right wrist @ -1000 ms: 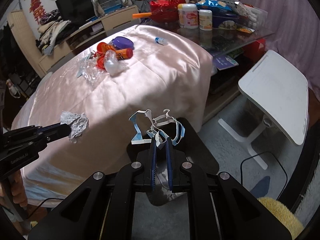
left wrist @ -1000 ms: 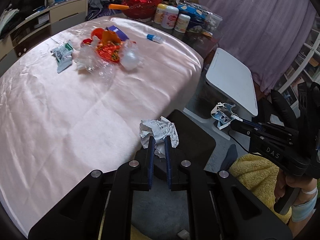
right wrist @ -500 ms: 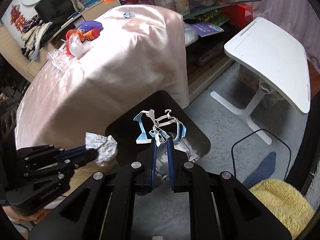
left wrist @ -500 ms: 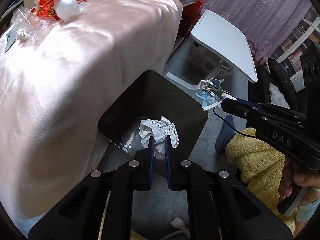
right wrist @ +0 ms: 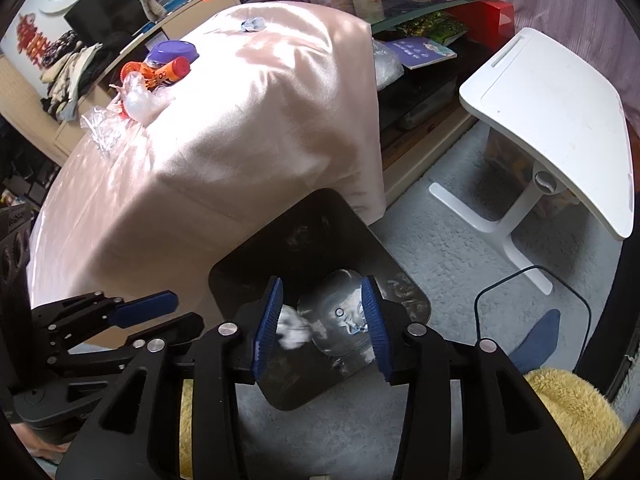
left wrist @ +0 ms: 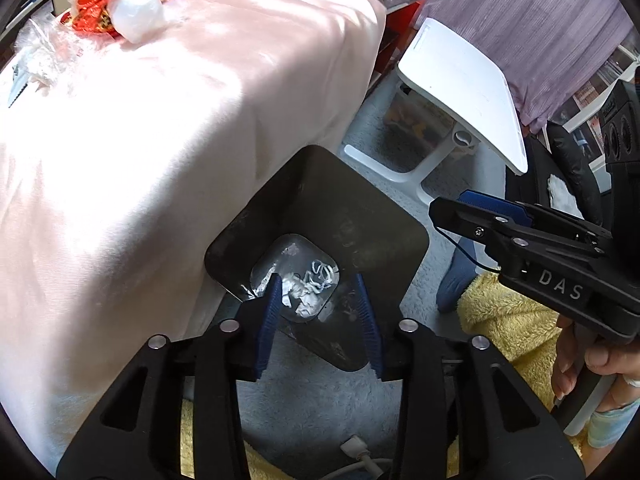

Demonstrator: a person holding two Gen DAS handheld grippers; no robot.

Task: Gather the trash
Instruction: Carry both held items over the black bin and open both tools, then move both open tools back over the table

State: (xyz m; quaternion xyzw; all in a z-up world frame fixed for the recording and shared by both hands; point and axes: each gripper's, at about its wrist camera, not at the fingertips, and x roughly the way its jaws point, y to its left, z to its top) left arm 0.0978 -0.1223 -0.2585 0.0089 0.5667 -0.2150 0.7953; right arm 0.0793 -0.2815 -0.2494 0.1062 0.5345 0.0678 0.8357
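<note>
Both grippers hang over a black bin (left wrist: 320, 208) standing on grey carpet (right wrist: 452, 240) against a surface draped in pink cloth (left wrist: 160, 128). The left gripper (left wrist: 318, 308) and right gripper (right wrist: 322, 320) have just been opening; their fingers are spread, nothing between them. Crumpled paper (left wrist: 304, 296) and a face mask (left wrist: 322, 270) lie on the bin floor. More trash (left wrist: 120, 16) remains at the far end of the cloth. A white side table (right wrist: 560, 120) stands nearby.

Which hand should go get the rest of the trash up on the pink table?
Probably left. Both tongs, left tongs and right tongs, hang open and empty over the black bin, but the left one is on the side nearer the wrapper pile on the pink table.
</note>
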